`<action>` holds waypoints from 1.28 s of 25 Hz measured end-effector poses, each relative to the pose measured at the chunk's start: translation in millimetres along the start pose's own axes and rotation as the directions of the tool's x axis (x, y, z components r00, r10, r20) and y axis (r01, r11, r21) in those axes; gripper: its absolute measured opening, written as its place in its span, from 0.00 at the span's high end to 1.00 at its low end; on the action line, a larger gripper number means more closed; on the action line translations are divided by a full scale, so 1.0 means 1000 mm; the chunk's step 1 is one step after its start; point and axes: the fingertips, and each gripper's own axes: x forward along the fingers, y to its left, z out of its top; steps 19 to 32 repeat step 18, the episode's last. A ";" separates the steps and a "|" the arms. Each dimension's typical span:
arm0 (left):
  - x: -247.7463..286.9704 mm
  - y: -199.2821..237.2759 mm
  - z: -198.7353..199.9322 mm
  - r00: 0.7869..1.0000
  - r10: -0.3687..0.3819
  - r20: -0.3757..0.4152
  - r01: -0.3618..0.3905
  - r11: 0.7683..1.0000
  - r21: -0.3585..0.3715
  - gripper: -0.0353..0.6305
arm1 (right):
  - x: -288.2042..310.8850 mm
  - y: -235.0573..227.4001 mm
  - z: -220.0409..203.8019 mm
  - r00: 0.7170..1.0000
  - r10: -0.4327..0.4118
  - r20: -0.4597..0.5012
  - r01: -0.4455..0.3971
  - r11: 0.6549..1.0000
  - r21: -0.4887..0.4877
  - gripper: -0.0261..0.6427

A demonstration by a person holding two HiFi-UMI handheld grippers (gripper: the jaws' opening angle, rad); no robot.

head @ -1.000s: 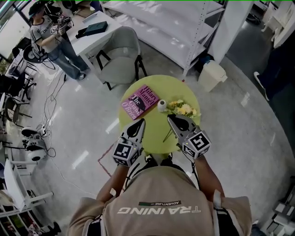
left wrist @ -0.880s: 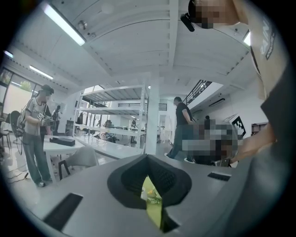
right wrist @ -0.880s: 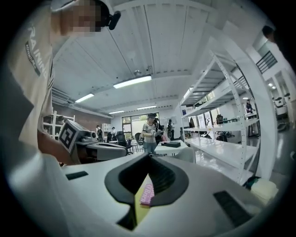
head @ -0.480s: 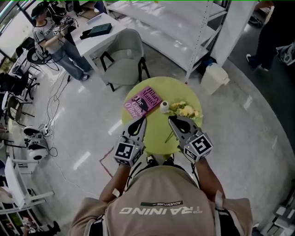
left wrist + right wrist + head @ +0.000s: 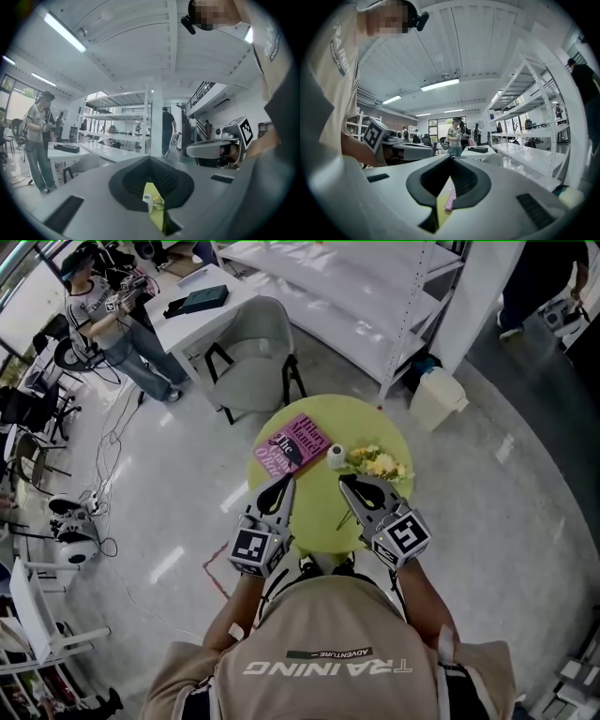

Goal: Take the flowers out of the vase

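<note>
Both pairs of jaws are closed on nothing. The left gripper [image 5: 284, 488] and the right gripper [image 5: 348, 484] each taper to a shut point, and each gripper view shows only a thin sliver of yellow-green between the pads. They hover side by side over the near half of the round surface [image 5: 319, 418], aimed roughly level towards the far side. That looks like a resting pose rather than a reach, since neither tip touches anything.

The flowers [image 5: 377, 465] seem to be out of the vase [image 5: 336, 457] already. The small white vase stands upright near the middle with its mouth showing as a bare ring, and the yellow and pale blooms lie low just to its right. The left gripper view also puts them at the level of the vase's foot.

A thin dark line [image 5: 343, 515] runs from under the right gripper towards the near edge (probably the stem, though it is too fine to be sure). If so, the long axis of the bunch slants across the surface, with the blooms at the far right and the cut end towards the person.

A pink book [image 5: 292, 448] lies flat to the left of the vase, clear of both grippers
</note>
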 end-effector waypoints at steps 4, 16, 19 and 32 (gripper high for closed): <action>-0.001 0.003 0.005 1.000 0.001 0.009 -0.001 1.000 0.014 0.93 | 0.003 0.000 0.004 1.000 -0.007 0.004 0.007 1.000 -0.003 0.96; -0.002 0.000 0.002 1.000 -0.001 -0.001 0.001 1.000 0.010 0.93 | -0.002 -0.005 0.002 1.000 -0.026 -0.015 0.026 1.000 -0.006 0.96; -0.003 -0.001 0.001 1.000 0.001 0.008 -0.001 1.000 0.019 0.93 | -0.004 -0.006 0.001 0.999 -0.032 -0.019 0.032 0.999 -0.005 0.96; -0.003 -0.001 0.001 1.000 0.001 0.008 -0.001 1.000 0.019 0.93 | -0.004 -0.006 0.001 0.999 -0.032 -0.019 0.032 0.999 -0.005 0.96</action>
